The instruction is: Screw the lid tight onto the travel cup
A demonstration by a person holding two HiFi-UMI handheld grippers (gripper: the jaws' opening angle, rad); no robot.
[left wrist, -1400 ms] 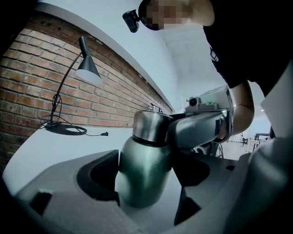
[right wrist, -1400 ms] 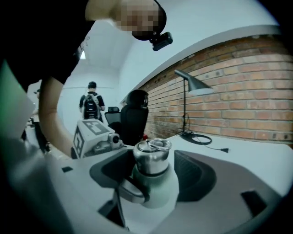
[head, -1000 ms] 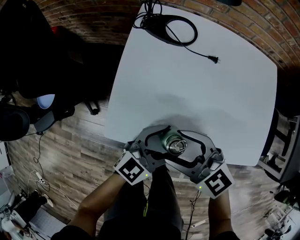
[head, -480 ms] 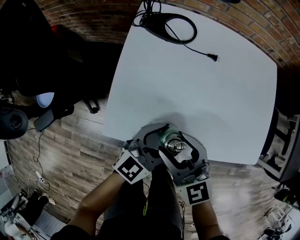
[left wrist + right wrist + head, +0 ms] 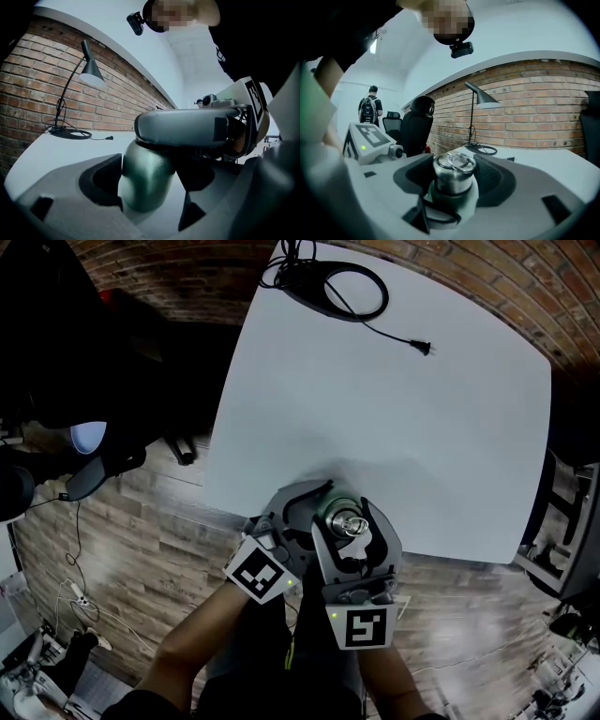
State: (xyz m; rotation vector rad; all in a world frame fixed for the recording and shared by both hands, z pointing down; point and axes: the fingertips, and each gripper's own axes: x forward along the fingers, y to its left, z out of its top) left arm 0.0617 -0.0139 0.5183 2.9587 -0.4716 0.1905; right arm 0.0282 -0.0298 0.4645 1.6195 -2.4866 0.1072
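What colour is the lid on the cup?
Shiny silver. The lid shows best in the right gripper view.

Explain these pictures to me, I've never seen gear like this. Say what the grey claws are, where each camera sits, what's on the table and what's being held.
No robot is involved: a person holds a two-jaw gripper in each hand. The head view looks down from a camera on the person's head. Each gripper view looks along that gripper's own jaws. On the white table, at the far end, stands a black desk lamp with its cord. At the near edge, the left gripper clamps the body of the green travel cup. The right gripper is closed round the cup's silver lid, placed to screw it on.
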